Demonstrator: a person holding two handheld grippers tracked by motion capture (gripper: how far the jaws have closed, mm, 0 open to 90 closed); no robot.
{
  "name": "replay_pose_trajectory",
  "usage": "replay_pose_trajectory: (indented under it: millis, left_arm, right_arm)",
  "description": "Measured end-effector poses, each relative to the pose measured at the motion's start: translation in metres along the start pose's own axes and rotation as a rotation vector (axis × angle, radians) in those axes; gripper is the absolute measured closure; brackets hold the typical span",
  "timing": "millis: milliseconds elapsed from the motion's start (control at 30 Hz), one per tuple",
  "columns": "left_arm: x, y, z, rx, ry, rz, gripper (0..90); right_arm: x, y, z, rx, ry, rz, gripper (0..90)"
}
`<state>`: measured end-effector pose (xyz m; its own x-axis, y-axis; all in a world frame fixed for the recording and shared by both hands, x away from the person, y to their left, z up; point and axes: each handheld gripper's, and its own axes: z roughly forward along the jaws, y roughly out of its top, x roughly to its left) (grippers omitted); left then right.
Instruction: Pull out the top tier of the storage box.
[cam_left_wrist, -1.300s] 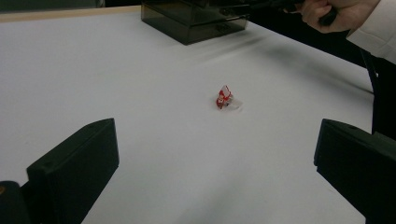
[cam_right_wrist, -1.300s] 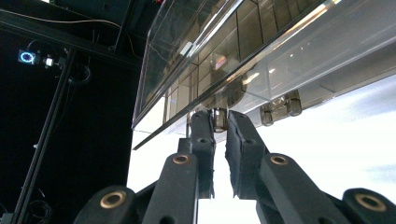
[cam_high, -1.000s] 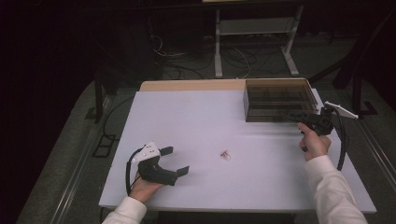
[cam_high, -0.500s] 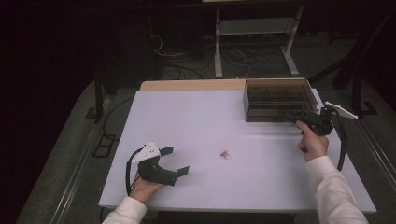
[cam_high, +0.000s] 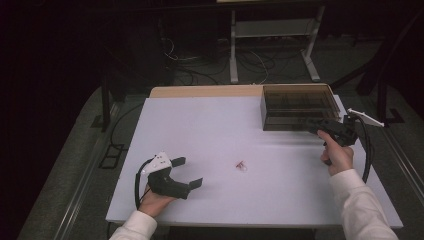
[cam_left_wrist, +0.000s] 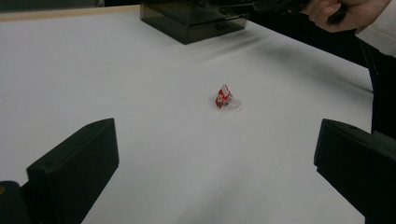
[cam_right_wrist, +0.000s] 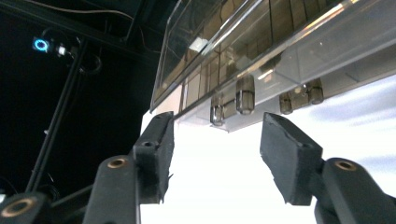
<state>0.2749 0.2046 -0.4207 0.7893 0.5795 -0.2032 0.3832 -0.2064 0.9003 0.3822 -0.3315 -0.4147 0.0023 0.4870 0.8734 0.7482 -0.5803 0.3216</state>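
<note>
right gripper (cam_high: 314, 125): fingers just opening, nothing between, at the smoked box (cam_high: 295, 106) front edge, likely for its latch
left gripper (cam_high: 189, 172): fingers wide, empty, resting on bench (cam_high: 210, 125), aimed at charm
red charm (cam_high: 241, 165): mid-bench, apart from both

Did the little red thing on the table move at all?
No. The little red thing sits at the same spot, between the left gripper and the dark box.

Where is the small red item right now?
In the high view the red item lies alone mid-table, right of the left gripper and well short of the smoky box.
</note>
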Motion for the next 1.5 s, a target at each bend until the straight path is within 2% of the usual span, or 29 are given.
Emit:
replay_pose_trajectory:
  millis: [100,200,300,400,567,733,967,1300,1500]
  left_arm:
    - [0.000,0.000,0.000,0.000,0.000,0.000,0.0]
    - [0.000,0.000,0.000,0.001,0.001,-0.001,0.0]
    - [0.000,0.000,0.000,0.001,0.001,-0.002,0.0]
    - [0.000,0.000,0.001,0.001,0.001,-0.002,0.0]
    - [0.000,0.000,0.001,0.002,0.003,-0.002,0.0]
    - [0.000,0.000,0.001,0.002,0.004,-0.003,0.0]
    - [0.001,0.000,0.001,0.003,0.005,-0.003,0.0]
    - [0.001,0.000,0.001,0.004,0.005,-0.005,0.0]
    - [0.001,0.000,0.001,0.005,0.006,-0.006,0.0]
  right_arm:
    - [0.002,-0.001,-0.002,0.019,-0.012,-0.023,37.0]
    - [0.004,-0.002,-0.003,0.042,-0.004,-0.048,30.7]
    - [0.006,-0.002,-0.004,0.078,-0.003,-0.085,20.7]
    - [0.009,-0.003,-0.006,0.108,-0.018,-0.136,13.4]
    - [0.014,-0.002,-0.007,0.174,-0.047,-0.208,7.7]
    - [0.025,-0.001,-0.005,0.244,-0.103,-0.329,1.2]
    - [0.040,0.006,-0.005,0.310,-0.140,-0.465,0.0]
    - [0.053,0.019,-0.006,0.385,-0.128,-0.588,0.0]
    - [0.061,0.027,-0.006,0.407,-0.129,-0.655,0.0]
